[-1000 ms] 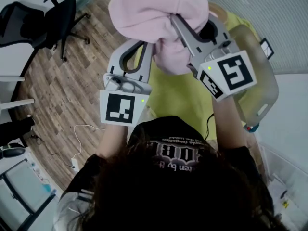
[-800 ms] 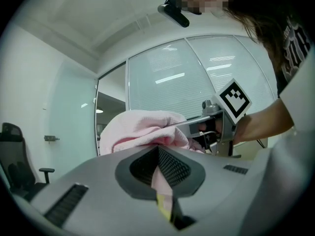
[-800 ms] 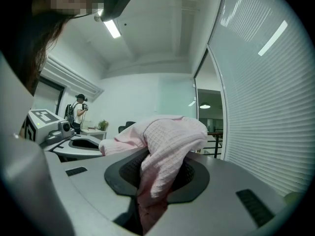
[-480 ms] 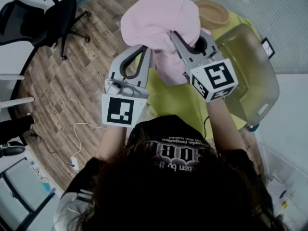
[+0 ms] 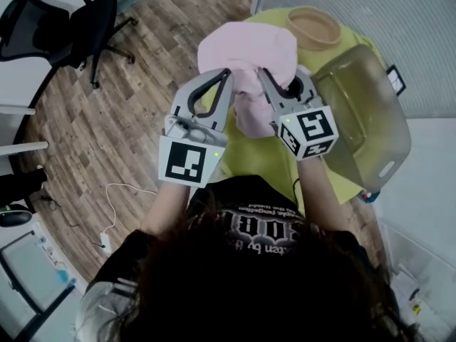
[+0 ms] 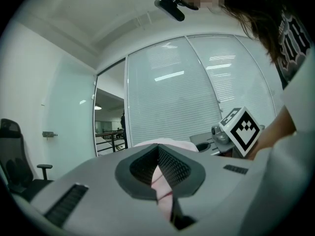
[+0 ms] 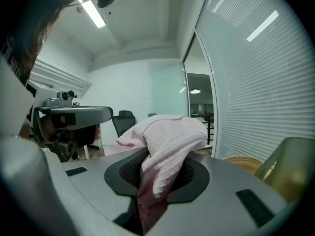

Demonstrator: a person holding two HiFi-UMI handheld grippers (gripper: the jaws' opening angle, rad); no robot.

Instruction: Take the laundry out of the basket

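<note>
A pink towel (image 5: 246, 55) hangs bunched between both grippers, held in the air over a yellow-green table (image 5: 265, 152). My left gripper (image 5: 225, 77) is shut on a thin fold of it, and that pink strip (image 6: 160, 188) shows pinched between its jaws. My right gripper (image 5: 265, 77) is shut on a thicker bunch of the waffle-textured towel (image 7: 165, 146), which spills over its jaws. The clear plastic laundry basket (image 5: 367, 120) stands on the table to the right, and nothing shows inside it.
A tan bowl (image 5: 314, 26) sits at the table's far end. A black office chair (image 5: 68, 23) stands on the wood floor at the left, and a white cable (image 5: 117, 198) lies on the floor. A glass wall with blinds (image 5: 377, 13) runs behind the table.
Both grippers have come down with the pink towel, the right one much further than the left. The towel now sits lower over the table, and the bowl has come into full view.
</note>
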